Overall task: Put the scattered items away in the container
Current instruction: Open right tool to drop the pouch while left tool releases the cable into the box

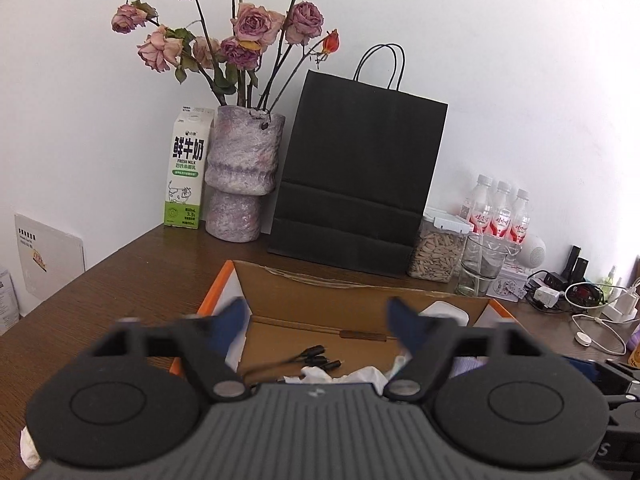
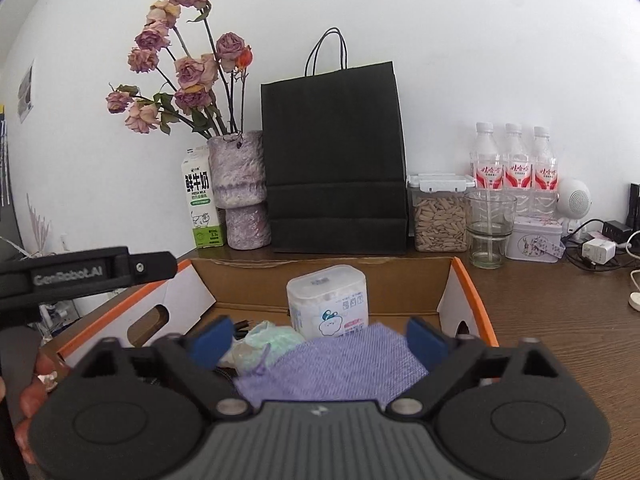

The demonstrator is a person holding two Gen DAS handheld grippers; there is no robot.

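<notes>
An open cardboard box with orange edges [image 1: 320, 300] [image 2: 320, 280] sits on the brown desk. In the right wrist view it holds a white cotton-swab tub [image 2: 328, 300], a purple woven cloth [image 2: 336, 364], a pale green bag [image 2: 272, 340] and a black cable. The left wrist view shows the black cable [image 1: 312, 358] and crumpled white tissue [image 1: 344, 374] inside the box. My left gripper [image 1: 318, 320] is open and empty over the box. My right gripper [image 2: 318, 338] is open and empty above the purple cloth. The left gripper's body [image 2: 80, 272] shows at the left of the right view.
Behind the box stand a milk carton [image 1: 186, 168], a vase of dried roses [image 1: 240, 176], a black paper bag [image 1: 356, 172], a seed jar [image 1: 438, 248], a glass [image 1: 480, 264] and three bottles [image 1: 498, 212]. Chargers and cables [image 1: 580, 300] lie at the right.
</notes>
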